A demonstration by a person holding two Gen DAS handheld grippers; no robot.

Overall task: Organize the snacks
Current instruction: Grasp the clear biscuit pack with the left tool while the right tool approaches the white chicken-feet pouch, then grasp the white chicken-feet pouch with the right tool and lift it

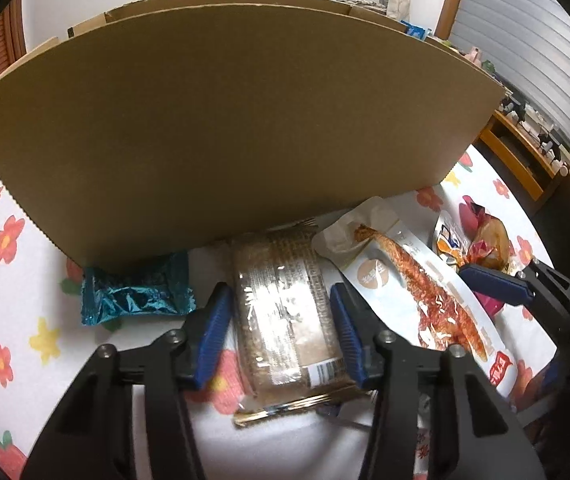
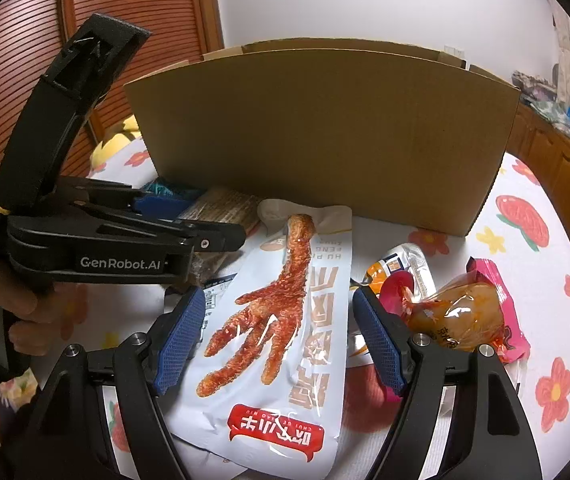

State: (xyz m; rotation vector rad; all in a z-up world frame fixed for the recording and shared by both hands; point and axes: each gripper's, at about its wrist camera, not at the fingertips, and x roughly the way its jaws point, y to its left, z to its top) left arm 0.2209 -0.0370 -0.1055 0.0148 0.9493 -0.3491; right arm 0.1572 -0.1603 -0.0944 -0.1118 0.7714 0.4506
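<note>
My left gripper (image 1: 281, 332) is shut on a brown cake packet (image 1: 285, 312) in clear wrap, its blue pads against the two long sides. The packet lies on the floral cloth (image 1: 17, 300), its far end under the front wall of the cardboard box (image 1: 225, 120). My right gripper (image 2: 281, 340) is open over a white chicken-foot packet (image 2: 281, 320), which lies flat between the pads without being pinched. A teal foil packet (image 1: 137, 296) rests to the left of the cake packet, against the box.
To the right of the chicken-foot packet lie an orange-brown sealed snack (image 2: 457, 312), a pink packet (image 2: 505, 300) and a small orange sachet (image 2: 401, 268). A person's hand (image 2: 1, 296) holds the left gripper. Wooden cabinets (image 2: 565, 168) stand far right, and the box wall rises just behind the snacks.
</note>
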